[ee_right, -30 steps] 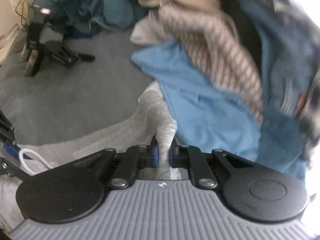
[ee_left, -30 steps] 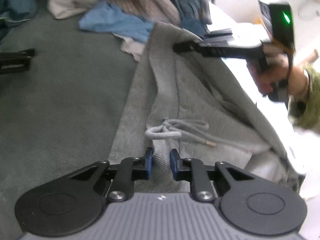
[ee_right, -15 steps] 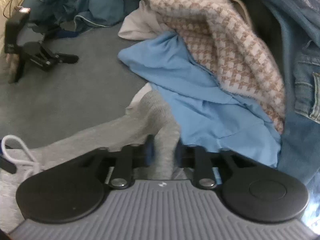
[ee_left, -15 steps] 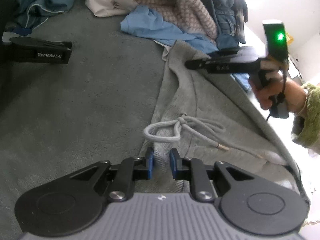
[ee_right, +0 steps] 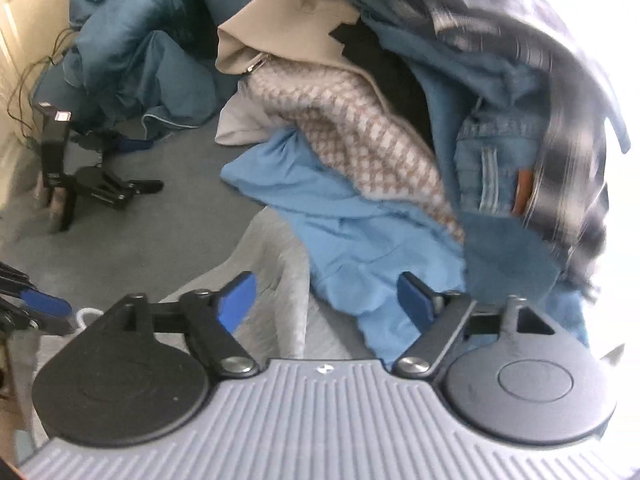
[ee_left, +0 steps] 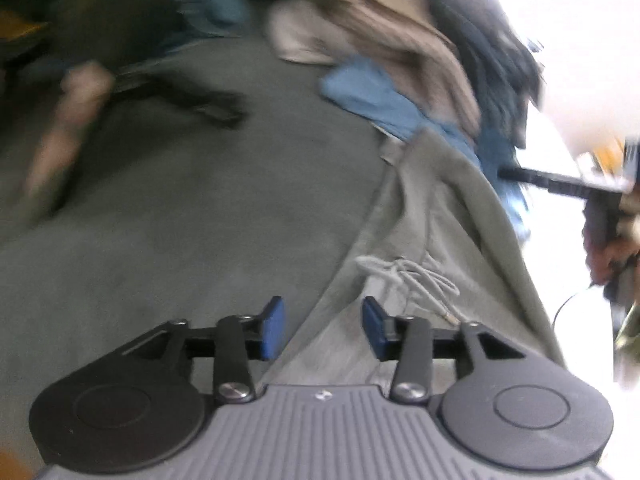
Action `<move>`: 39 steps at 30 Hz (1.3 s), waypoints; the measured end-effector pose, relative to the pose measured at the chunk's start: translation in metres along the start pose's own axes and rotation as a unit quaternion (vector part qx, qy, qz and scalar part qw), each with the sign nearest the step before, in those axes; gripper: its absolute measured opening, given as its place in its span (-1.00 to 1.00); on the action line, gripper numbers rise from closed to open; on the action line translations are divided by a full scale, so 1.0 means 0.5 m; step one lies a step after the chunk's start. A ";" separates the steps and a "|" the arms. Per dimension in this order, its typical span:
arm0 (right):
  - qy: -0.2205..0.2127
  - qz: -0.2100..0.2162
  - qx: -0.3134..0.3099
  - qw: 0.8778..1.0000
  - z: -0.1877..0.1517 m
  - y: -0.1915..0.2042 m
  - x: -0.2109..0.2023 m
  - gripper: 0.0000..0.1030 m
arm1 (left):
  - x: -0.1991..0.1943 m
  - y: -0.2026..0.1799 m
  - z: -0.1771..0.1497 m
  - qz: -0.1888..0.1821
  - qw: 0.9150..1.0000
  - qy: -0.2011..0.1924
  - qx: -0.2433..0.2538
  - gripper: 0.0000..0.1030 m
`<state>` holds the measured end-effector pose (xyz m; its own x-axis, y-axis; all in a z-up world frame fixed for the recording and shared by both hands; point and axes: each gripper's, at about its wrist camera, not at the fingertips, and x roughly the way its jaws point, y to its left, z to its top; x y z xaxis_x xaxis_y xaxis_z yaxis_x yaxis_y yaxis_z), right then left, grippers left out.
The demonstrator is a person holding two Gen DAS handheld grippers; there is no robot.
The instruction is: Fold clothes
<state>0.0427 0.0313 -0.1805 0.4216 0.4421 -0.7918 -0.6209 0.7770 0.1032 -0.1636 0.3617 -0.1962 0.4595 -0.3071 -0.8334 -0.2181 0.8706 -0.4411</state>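
A grey garment (ee_left: 452, 216) with a white drawstring (ee_left: 404, 276) lies spread on the grey-green surface (ee_left: 200, 220). In the blurred left wrist view, my left gripper (ee_left: 323, 328) hovers over the garment's near edge. Its jaws are opening and the pads stand clear of the cloth. My right gripper (ee_right: 326, 300) is over the far end of the garment (ee_right: 288, 280); its jaws are opening wide, with a raised fold between them that the pads do not touch. From the left wrist view it (ee_left: 516, 174) shows at the right, held by a hand.
A pile of clothes lies beyond the garment: a light blue shirt (ee_right: 340, 216), a checked knit (ee_right: 360, 132), jeans (ee_right: 492, 160) and a beige piece (ee_right: 280, 32). Another black gripper device (ee_right: 92, 184) stands on the surface at the left, with dark blue fabric (ee_right: 140, 60) behind it.
Both grippers were shut on the grey garment and have let go, their jaws now apart. Both views have shifted and the left one is blurred by motion.
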 end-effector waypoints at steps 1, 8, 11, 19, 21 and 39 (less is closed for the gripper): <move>0.009 0.008 0.005 1.000 0.001 -0.007 0.012 0.56 | -0.019 0.009 -0.015 0.005 1.000 0.001 -0.023 0.06; 0.109 0.065 0.062 0.990 0.007 -0.040 0.161 0.48 | 0.008 0.033 -0.124 -0.020 0.991 0.053 -0.124 0.21; 0.132 0.077 0.061 0.986 0.003 -0.033 0.183 -0.39 | 0.047 0.028 -0.135 -0.037 0.988 0.046 -0.143 -0.36; 0.075 0.022 -0.035 0.996 0.025 0.055 0.113 -0.81 | -0.007 0.035 -0.142 -0.047 0.983 -0.018 -0.177 -0.88; 0.063 0.033 -0.038 0.997 0.039 0.070 0.095 -0.81 | -0.037 0.042 -0.136 -0.045 0.984 -0.028 -0.171 -0.88; 0.057 0.081 0.015 0.995 0.092 0.068 0.171 0.12 | -0.077 0.062 -0.104 0.068 0.993 -0.029 -0.090 -0.01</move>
<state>0.0881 0.1165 -0.2171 0.2393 0.5104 -0.8260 -0.6544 0.7132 0.2511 -0.2327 0.3806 -0.1953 0.4627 -0.1649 -0.8711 -0.4298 0.8176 -0.3831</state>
